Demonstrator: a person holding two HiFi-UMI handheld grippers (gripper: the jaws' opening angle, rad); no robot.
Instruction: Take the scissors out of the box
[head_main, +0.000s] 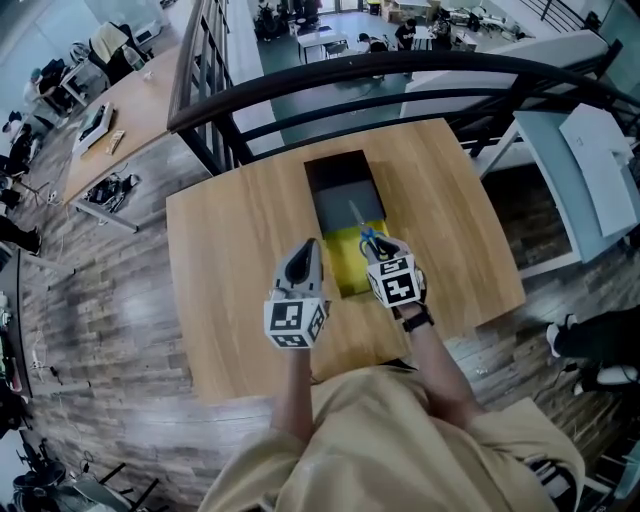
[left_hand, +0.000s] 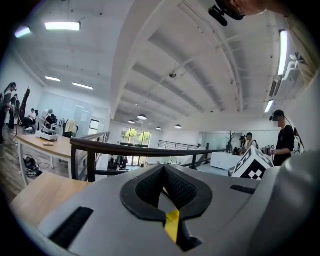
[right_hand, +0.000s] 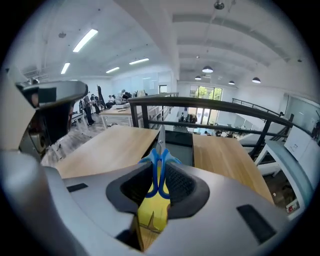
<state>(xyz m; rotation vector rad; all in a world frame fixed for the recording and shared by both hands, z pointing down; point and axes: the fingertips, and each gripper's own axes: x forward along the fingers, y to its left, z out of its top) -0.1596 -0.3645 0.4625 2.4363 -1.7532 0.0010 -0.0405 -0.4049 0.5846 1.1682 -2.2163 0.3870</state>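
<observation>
The blue-handled scissors (head_main: 368, 238) hang above the open box (head_main: 342, 171), silver blades pointing away from me. My right gripper (head_main: 376, 248) is shut on the handles. In the right gripper view the scissors (right_hand: 159, 167) stand between the pads, with the blades reaching out over the box's dark tray (right_hand: 182, 151). The box sits mid-table and shows a yellow lining (head_main: 352, 268) at its near end. My left gripper (head_main: 306, 248) hovers just left of the box, jaws closed and holding nothing. The left gripper (left_hand: 163, 169) points level, toward a black railing.
The wooden table (head_main: 230, 250) has bare surface on both sides of the box. A black railing (head_main: 330, 85) runs right behind the table's far edge. White furniture (head_main: 590, 170) stands to the right. People are at desks in the distance.
</observation>
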